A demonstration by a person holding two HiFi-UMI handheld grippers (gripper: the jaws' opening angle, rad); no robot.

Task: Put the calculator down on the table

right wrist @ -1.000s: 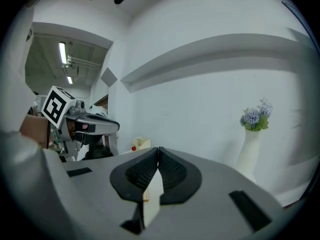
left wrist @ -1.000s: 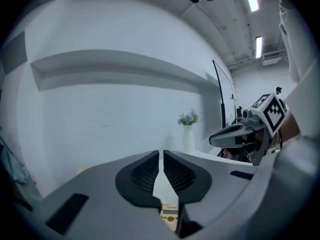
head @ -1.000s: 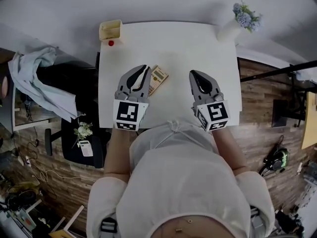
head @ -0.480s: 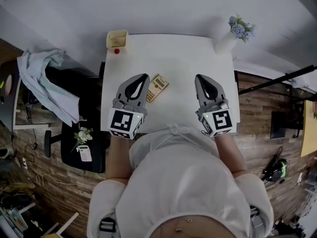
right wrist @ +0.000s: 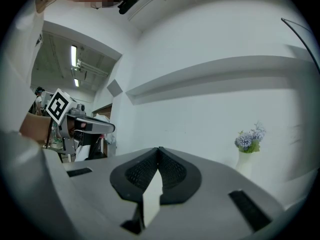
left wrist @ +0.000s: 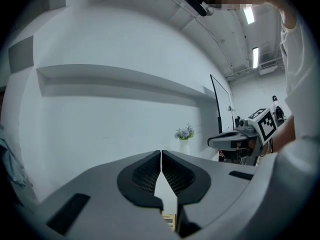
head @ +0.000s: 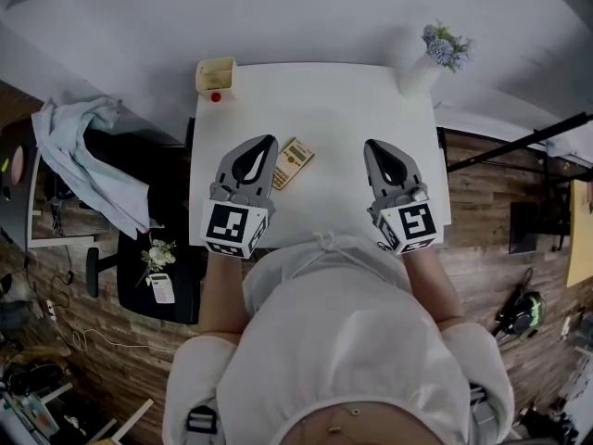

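Note:
The calculator (head: 294, 161), beige with rows of keys, lies flat on the white table (head: 334, 109), left of centre. My left gripper (head: 265, 142) hangs above the table just left of it, jaws shut and holding nothing. In the left gripper view the shut tips (left wrist: 161, 152) meet, and a sliver of the calculator (left wrist: 169, 220) shows beneath them. My right gripper (head: 373, 146) hovers over the table's right half, shut and empty, well apart from the calculator. The right gripper view shows its tips (right wrist: 159, 149) pressed together, pointing level at the wall.
A small yellow box (head: 216, 73) with a red item (head: 216, 97) in front of it sits at the back left corner. A white vase of flowers (head: 422, 70) stands at the back right corner. A dark chair draped with pale cloth (head: 83, 151) stands left of the table.
Both grippers have lifted a little higher above the table. The left jaws, slightly apart before, have come together. The calculator stays lying on the table.

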